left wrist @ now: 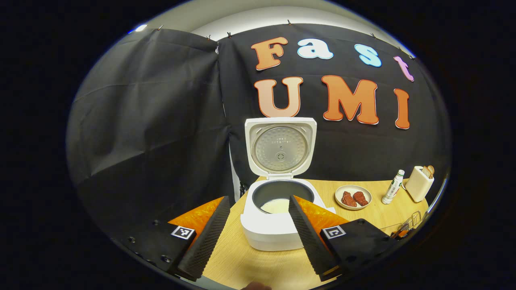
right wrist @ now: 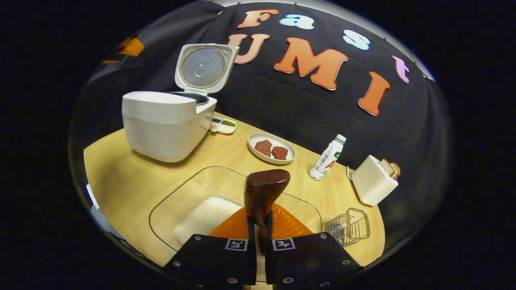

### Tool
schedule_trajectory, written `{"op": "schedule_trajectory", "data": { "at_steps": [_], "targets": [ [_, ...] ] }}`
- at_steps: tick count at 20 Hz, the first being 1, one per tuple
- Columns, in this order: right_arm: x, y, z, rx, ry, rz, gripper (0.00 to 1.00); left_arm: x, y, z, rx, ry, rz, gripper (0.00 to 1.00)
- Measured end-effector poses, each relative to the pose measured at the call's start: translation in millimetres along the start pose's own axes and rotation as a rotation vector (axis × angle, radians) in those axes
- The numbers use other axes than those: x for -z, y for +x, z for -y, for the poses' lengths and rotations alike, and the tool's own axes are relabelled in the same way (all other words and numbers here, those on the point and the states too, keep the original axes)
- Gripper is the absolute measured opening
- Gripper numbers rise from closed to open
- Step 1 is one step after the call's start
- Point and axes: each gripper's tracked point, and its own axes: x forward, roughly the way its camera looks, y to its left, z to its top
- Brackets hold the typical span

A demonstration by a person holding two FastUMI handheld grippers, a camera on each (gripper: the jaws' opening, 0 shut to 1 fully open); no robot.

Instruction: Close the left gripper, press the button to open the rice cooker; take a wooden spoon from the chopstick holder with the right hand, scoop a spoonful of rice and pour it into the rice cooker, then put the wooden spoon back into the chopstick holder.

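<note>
Right hand-held gripper (right wrist: 258,225) was clamped tight on the handle of the wooden spoon (right wrist: 264,191), both fingers pressing it, the dark bowl of the spoon standing up just ahead of them. Right under it sat the clear rice container (right wrist: 189,189) on the table (right wrist: 121,181), a white heap of rice (right wrist: 205,217) lying in it at about seven o'clock from the spoon. At four o'clock, just beside the container, stood the wire chopstick holder (right wrist: 350,227). Farther out at two o'clock were a plate of red meat (right wrist: 271,148), a small bottle (right wrist: 327,158) and a toaster (right wrist: 373,180) with bread in its slot. Up at ten o'clock the rice cooker (right wrist: 167,123) stood with its lid (right wrist: 203,66) swung upright, a small divided dish (right wrist: 223,124) tucked just behind it.

Over in the left gripper view, the left hand-held gripper (left wrist: 256,235) was spread wide apart, holding nothing, fingers either side of the rice cooker (left wrist: 274,225) at twelve o'clock. The pot was open, a little white rice (left wrist: 276,206) showing at its bottom, the lid (left wrist: 281,147) standing straight up behind. At two o'clock lay the plate (left wrist: 353,197), bottle (left wrist: 393,187) and toaster (left wrist: 419,183).
</note>
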Motion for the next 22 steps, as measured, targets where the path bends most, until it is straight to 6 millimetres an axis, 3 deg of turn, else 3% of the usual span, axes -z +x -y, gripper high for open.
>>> {"op": "schedule_trajectory", "data": {
  "at_steps": [9,15,22],
  "targets": [
    [-7,-2,-45,-0.128,0.333,-0.100,0.08,10,4,-19,0.001,0.025,-0.013,0.99],
    [-2,-4,-43,-0.204,0.533,-0.206,0.08,14,14,-30,0.003,0.015,-0.026,0.99],
    [9,-2,-37,-0.274,0.779,-0.286,0.08,10,17,-19,0.028,0.016,-0.016,0.99]
  ]
}}
